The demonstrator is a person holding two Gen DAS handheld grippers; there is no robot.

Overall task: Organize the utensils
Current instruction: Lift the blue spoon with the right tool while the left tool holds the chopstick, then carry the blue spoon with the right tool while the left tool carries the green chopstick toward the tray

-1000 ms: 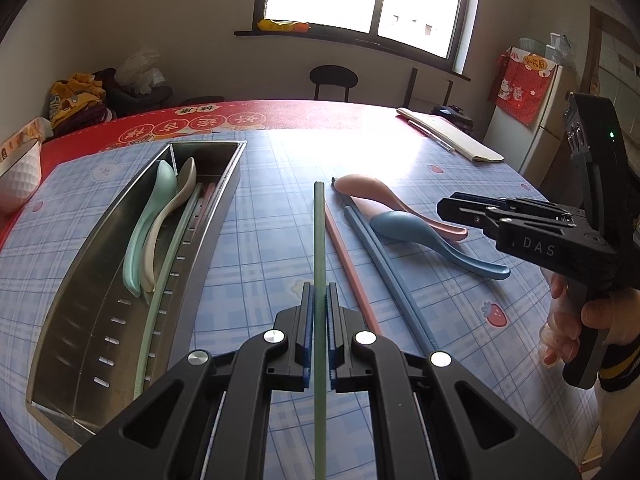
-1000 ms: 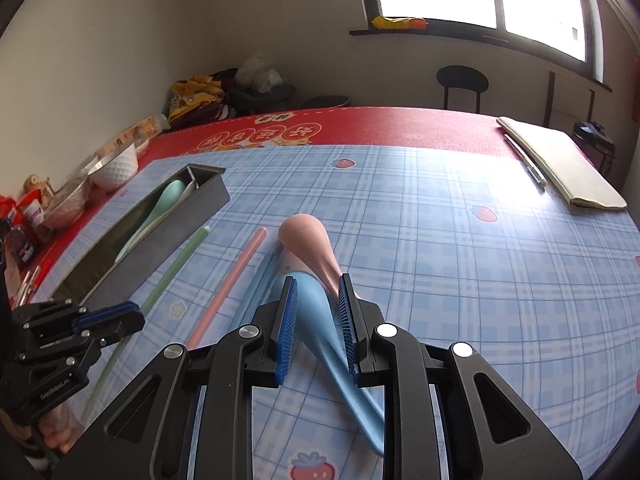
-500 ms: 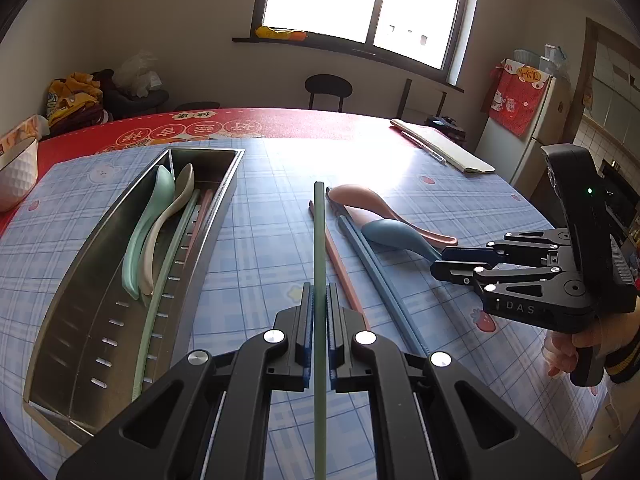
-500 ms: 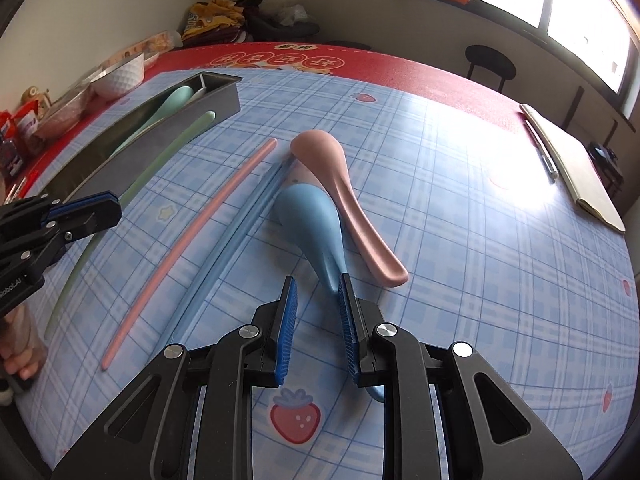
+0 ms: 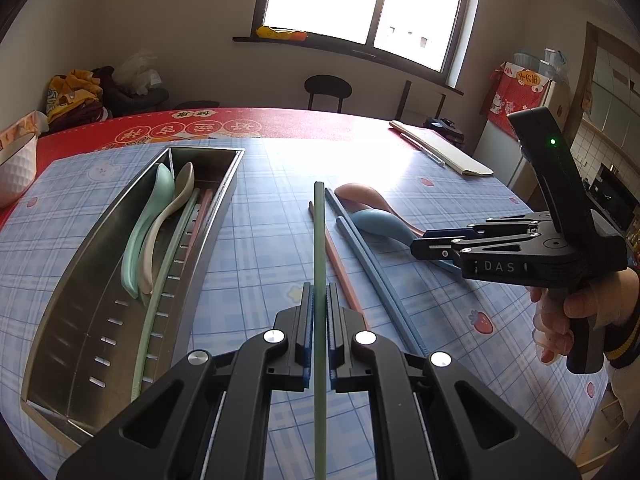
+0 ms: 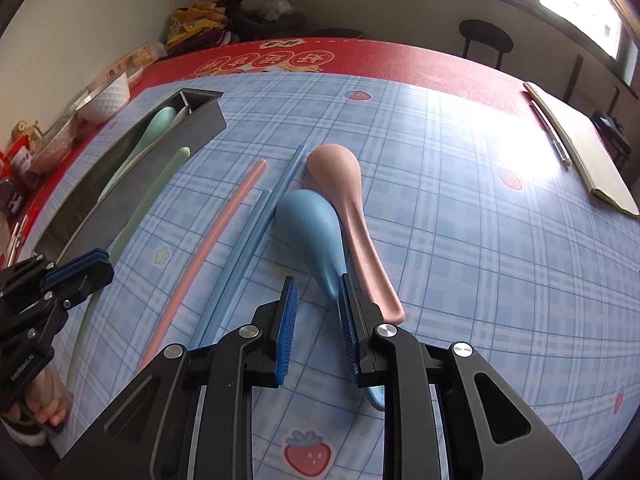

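1. Tray (image 5: 218, 216): metal, long, on the left of the counter (image 5: 260, 264). Already inside: a green spoon (image 5: 146, 216), a cream spoon (image 5: 170, 210), a green chopstick (image 5: 160, 280) and what looks like a pink one beside it. That part reads as done.
2. In hand: left claw (image 5: 320, 312) is clamped together on the second green chopstick (image 5: 319, 240), which sticks out forward above the counter, just right of the tray. Likely next into the tray.
3. Loose on the counter, mid-right: pink chopstick (image 6: 224, 236), two blue chopsticks (image 6: 256, 228) side by side, blue spoon (image 6: 312, 224), pink spoon (image 6: 352, 208). Blue and pink spoons touch.
4. Right claw (image 6: 316, 320) sits low over the blue spoon's handle, jaws apart. The handle runs close along the right finger and the left pad is clear of it, so no grip yet.
5. Tally: four pieces stowed, one in transit, five left.
6. Notebook (image 6: 580, 148) and white bowl (image 6: 106, 98) at the counter edges look unrelated.
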